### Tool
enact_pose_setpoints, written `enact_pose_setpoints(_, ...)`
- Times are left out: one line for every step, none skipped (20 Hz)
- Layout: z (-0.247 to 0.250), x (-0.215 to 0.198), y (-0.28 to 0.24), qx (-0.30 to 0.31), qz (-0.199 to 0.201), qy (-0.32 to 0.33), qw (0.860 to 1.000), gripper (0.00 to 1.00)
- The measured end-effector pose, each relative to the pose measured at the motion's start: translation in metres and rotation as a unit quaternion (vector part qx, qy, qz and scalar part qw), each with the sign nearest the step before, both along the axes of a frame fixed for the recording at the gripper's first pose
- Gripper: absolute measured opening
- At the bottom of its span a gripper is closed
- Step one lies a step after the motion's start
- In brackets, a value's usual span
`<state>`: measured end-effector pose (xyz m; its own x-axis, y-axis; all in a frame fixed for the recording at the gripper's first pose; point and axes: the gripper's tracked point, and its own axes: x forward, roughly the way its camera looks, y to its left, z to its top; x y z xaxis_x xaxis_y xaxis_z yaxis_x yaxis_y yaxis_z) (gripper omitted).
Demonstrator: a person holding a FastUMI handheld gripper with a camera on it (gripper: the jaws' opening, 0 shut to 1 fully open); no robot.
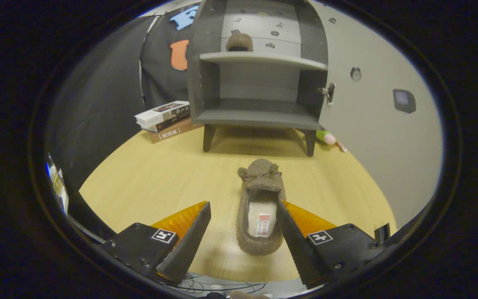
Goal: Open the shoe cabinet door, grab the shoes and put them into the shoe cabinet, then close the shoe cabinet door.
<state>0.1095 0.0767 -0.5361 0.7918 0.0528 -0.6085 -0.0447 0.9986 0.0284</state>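
Round wooden tabletop (147, 182), open shoe cabinet (259, 70) at its far edge, one slipper (239, 42) shelved | second slipper (261, 205) mid-table between my spread fingers (189, 241), ungripped | risk: soft sides buckle, right finger snags the collar.

Dim, soft overhead light, fisheye-warped edges

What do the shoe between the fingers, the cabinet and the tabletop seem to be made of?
Shoe, between the open fingers of the gripper: fuzzy brown fabric, likely fleece or plush, judging by its nubby matte pile; the insole looks paler and smoother. Shoe cabinet: probably painted or laminated board, with flat, matte grey panels and square edges. Tabletop: light wood-grain surface, perhaps laminate, with a smooth, faint sheen.
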Motion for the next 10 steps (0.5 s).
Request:
enact_pose_setpoints(-0.008,0.007,0.0,0.001,-0.005,0.01,1.0,1.0)
enact_pose_setpoints(-0.012,0.016,0.002,-0.003,-0.007,0.01,1.0,1.0)
enact_pose_setpoints(-0.015,0.023,0.005,-0.007,-0.008,0.011,1.0,1.0)
enact_pose_setpoints(-0.017,0.032,0.009,-0.009,-0.006,0.012,1.0,1.0)
enact_pose_setpoints(-0.02,0.039,0.01,-0.013,-0.008,0.013,1.0,0.98)
enact_pose_setpoints(-0.026,0.047,0.013,-0.012,-0.011,0.016,1.0,0.98)
enact_pose_setpoints(-0.032,0.053,0.013,-0.007,-0.019,0.025,0.999,0.98)
enact_pose_setpoints(-0.034,0.062,0.013,-0.005,-0.026,0.019,0.999,0.98)
enact_pose_setpoints(-0.035,0.069,0.011,-0.003,-0.032,0.017,0.999,0.98)
enact_pose_setpoints(-0.038,0.074,0.013,0.0,-0.037,0.02,0.999,0.98)
